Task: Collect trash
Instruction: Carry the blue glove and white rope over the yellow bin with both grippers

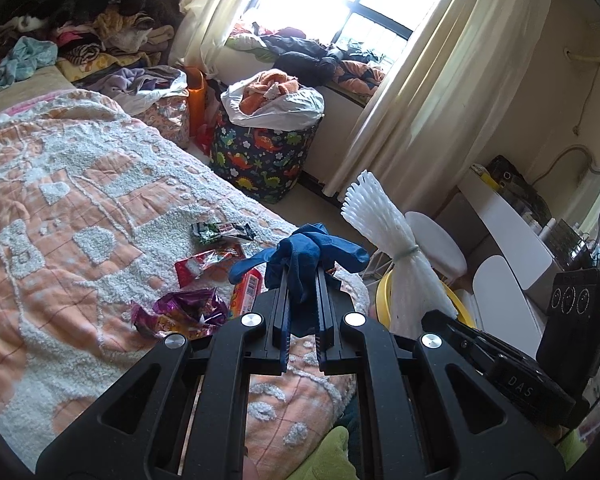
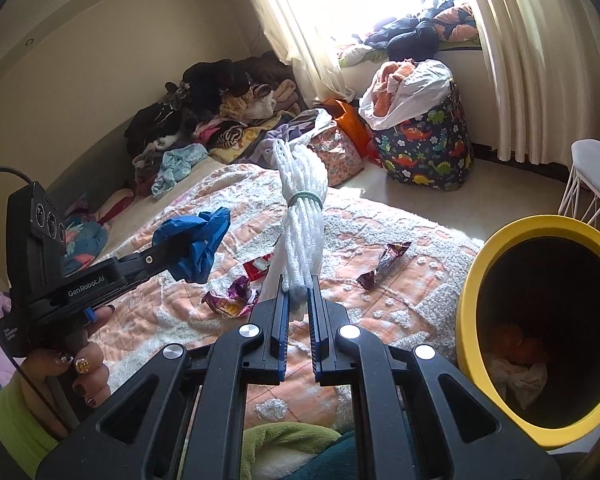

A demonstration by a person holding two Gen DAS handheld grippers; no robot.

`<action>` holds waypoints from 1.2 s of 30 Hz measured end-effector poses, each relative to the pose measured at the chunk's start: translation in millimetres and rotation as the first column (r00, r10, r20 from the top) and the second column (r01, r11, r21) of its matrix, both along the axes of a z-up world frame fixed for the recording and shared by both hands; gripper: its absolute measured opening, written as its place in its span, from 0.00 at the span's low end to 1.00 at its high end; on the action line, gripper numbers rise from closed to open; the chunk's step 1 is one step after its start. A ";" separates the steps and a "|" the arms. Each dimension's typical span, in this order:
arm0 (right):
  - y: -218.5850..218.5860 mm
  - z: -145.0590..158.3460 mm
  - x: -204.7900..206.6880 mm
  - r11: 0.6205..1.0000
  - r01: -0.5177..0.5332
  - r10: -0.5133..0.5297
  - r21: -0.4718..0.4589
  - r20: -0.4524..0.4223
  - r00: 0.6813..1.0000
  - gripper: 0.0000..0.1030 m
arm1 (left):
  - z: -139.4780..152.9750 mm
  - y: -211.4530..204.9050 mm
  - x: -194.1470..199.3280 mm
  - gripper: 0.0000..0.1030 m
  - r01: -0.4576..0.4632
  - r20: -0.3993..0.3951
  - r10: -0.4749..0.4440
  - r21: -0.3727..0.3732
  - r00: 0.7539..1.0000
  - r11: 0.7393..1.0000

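A peach and white tufted bedspread (image 2: 400, 280) spreads below both grippers. Right of the right gripper (image 2: 298, 300) stands a round yellow bin with a dark inside (image 2: 472, 300), holding crumpled white and orange rubbish at its bottom. Far beyond the grippers, a dinosaur-print fabric hamper (image 1: 260, 160) holds a white plastic bag stuffed with orange cloth. The right gripper is clamped on a white foam-net bundle tied with a green rubber band (image 2: 300, 232), which stands upright above its jaws. The left gripper (image 1: 302, 280) pinches a crumpled blue glove (image 1: 308, 256). Shiny purple, red and green snack wrappers (image 1: 188, 312) lie on the bedspread left of it.
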State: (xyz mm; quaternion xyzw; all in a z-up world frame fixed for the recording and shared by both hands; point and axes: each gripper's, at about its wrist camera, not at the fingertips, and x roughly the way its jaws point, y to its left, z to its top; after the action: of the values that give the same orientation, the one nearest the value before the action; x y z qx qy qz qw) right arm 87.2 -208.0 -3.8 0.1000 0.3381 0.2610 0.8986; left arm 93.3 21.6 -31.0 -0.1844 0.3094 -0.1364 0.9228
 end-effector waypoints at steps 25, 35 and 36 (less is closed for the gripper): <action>-71.7 11.5 11.1 0.982 0.177 -0.179 0.058 0.019 0.984 0.09 | 6.3 -69.0 4.1 0.05 0.127 0.008 -0.128 0.060 0.992 0.990; -96.3 8.1 16.2 0.966 0.258 -0.258 0.030 0.029 0.966 0.09 | 2.1 -91.6 6.7 0.05 0.175 -0.002 -0.175 0.073 0.985 0.982; -98.7 6.9 16.4 0.964 0.265 -0.266 0.027 0.027 0.964 0.09 | 1.8 -93.9 6.9 0.05 0.181 -0.002 -0.181 0.073 0.983 0.981</action>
State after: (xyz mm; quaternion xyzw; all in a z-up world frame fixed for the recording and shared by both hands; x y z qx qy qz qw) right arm 103.5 -306.7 3.1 0.1508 0.3047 0.1436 0.9294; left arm 100.2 -72.3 -29.2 -0.1214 0.3274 -0.2088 0.9135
